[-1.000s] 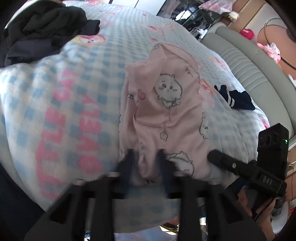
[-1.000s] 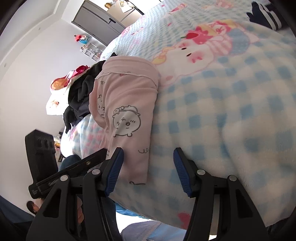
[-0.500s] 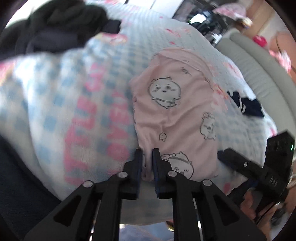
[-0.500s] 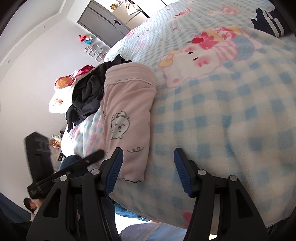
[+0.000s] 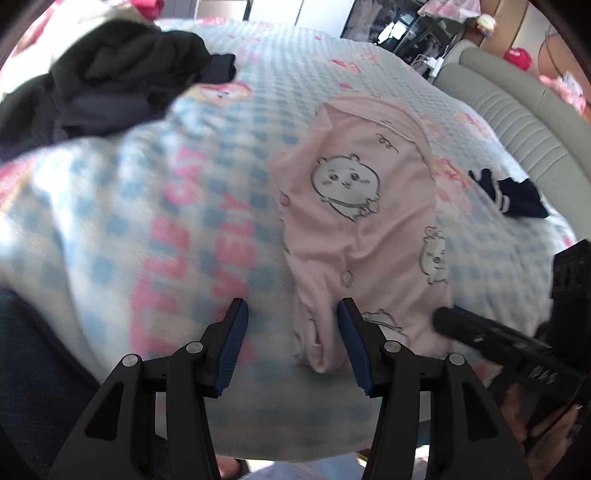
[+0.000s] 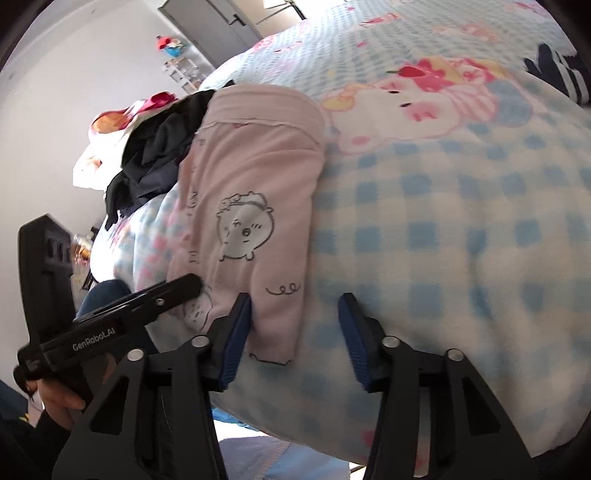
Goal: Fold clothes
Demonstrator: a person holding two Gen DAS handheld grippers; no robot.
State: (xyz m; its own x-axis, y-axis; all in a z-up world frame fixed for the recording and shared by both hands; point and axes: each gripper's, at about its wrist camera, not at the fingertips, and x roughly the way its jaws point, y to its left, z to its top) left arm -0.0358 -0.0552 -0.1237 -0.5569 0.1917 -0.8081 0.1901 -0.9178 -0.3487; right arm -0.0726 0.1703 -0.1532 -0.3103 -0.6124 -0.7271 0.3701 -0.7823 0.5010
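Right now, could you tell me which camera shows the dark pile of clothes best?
The left wrist view: the dark clothes pile lies open across the upper left of the blanket. In the right wrist view, the pink garment hides most of it, leaving only a sliver.

A home bedroom: cartoon-print blanket [image 5: 229, 155] covering a bed, wardrobe [image 6: 218, 27] behind.

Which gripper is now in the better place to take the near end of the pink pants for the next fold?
Probably the left gripper: its open jaws already sit around the near end of the pink pants. The right gripper is open too, mostly over the blanket beside them.
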